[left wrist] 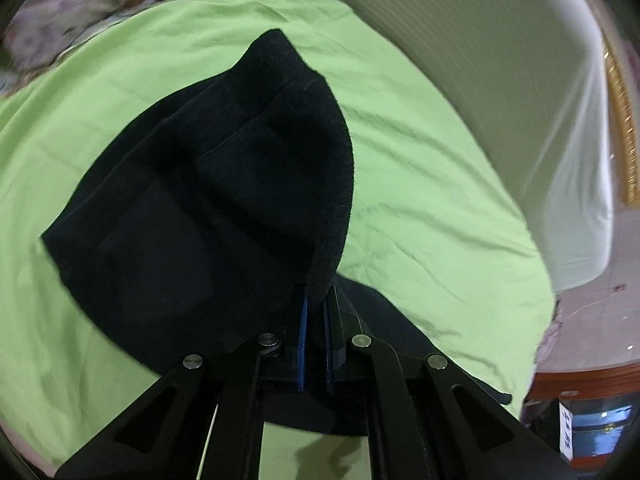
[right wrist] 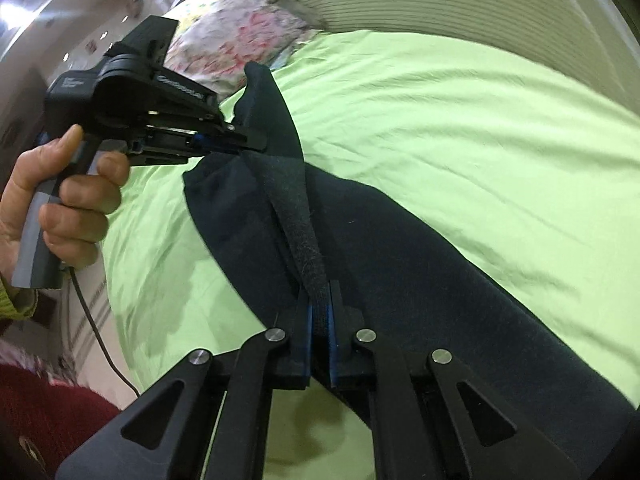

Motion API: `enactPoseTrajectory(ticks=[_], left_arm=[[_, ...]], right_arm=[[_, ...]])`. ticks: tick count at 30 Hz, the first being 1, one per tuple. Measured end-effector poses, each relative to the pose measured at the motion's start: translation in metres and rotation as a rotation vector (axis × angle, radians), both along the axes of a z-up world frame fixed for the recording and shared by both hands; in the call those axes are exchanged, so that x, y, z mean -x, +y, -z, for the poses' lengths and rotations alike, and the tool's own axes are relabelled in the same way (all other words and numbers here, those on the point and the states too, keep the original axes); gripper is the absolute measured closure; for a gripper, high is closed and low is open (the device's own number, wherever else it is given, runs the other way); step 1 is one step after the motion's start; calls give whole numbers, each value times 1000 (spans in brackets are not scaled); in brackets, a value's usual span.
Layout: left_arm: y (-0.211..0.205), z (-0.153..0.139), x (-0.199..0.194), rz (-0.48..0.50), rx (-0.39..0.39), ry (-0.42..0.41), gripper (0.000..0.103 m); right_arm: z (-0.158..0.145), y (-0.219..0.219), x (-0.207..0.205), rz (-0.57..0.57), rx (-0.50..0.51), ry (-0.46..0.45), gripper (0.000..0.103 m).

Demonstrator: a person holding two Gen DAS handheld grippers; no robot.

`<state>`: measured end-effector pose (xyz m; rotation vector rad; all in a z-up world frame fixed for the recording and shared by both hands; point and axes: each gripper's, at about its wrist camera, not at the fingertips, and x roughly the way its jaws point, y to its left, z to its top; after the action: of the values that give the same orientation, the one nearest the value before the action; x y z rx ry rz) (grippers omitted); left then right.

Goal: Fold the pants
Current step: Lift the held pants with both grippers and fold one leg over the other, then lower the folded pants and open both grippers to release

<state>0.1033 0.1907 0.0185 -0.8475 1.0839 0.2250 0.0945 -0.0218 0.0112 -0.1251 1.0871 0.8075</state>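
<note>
Pants [right wrist: 400, 248], dark and limp, drape from both grippers over a green bed sheet [right wrist: 460, 120]; left gripper [left wrist: 316, 312] and right gripper [right wrist: 319, 316] each pinch the thick ribbed waistband [right wrist: 296, 216], seemingly the firmest hold.

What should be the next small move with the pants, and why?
Probably carry the ribbed waistband forward together and lay it flat. Both the left gripper and the right gripper are shut on the waistband, and the dark pants hang lifted and doubled over the green bedsheet, not yet flat.
</note>
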Motion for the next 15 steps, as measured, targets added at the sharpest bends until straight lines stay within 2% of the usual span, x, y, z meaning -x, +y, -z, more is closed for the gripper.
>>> enactPoseTrajectory(ticks=[5,15], left_arm=[[20,9,37,-35,61,-49,98],[16,45,62,-82,164,-46,98]], right_arm=[[2,14,14,-122,60,-28,96],[15,38,16,-207,168,-26,96]])
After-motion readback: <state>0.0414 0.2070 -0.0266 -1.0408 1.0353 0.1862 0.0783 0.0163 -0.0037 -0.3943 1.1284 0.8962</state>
